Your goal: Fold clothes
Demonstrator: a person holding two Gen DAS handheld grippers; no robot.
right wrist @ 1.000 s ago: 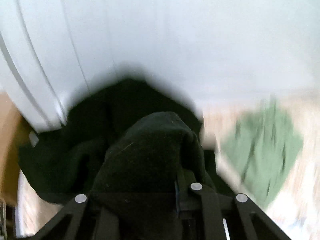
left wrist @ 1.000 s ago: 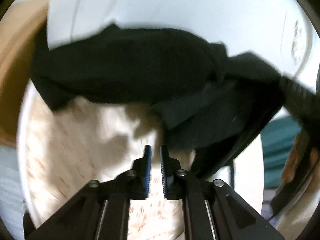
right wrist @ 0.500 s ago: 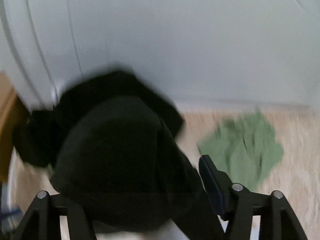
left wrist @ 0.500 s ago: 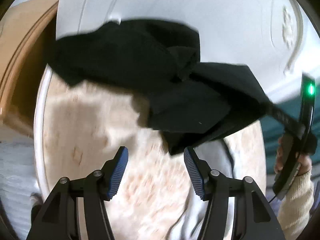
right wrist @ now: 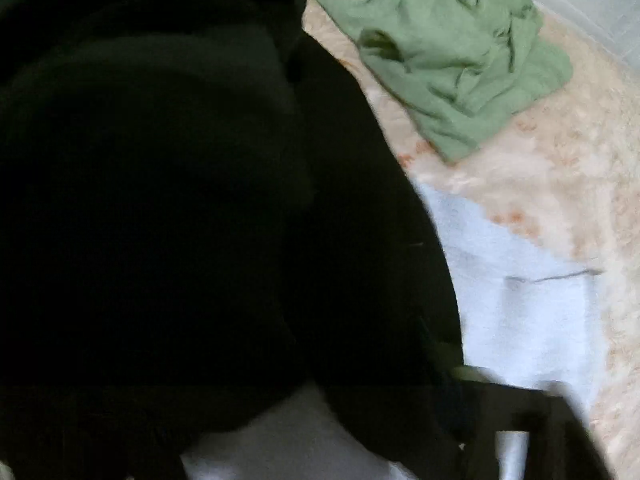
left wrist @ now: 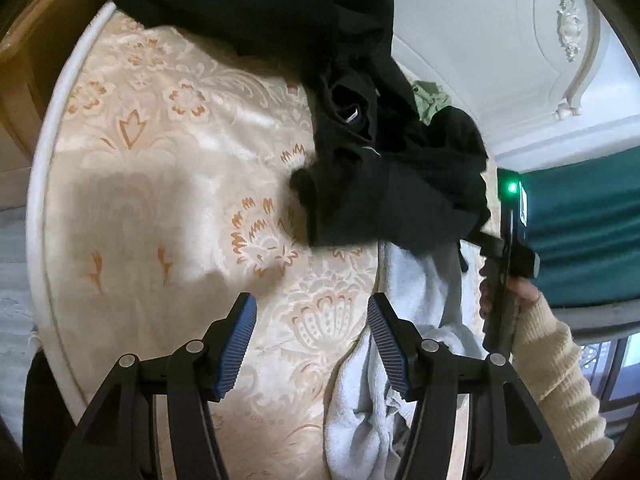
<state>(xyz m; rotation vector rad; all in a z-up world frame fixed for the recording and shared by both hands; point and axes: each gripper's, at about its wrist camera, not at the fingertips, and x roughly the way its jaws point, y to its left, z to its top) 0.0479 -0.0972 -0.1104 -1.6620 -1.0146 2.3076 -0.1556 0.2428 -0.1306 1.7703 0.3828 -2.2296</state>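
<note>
Spread wide and empty, the left gripper (left wrist: 312, 344) hangs over the patterned bedspread (left wrist: 160, 184) beside a pale blue towel (left wrist: 404, 292). Beyond it the black garment (left wrist: 392, 184) trails from the right gripper (left wrist: 505, 240), whose jaws are buried in cloth, so I cannot tell their state. Farther off, near the bed's far edge, lies a green garment (right wrist: 452, 52).

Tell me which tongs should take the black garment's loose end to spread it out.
Left, probably. The left tongs are open and empty above the bedspread, facing the black garment. The right tongs appear to hold its other end, and the garment blocks their camera.
</note>
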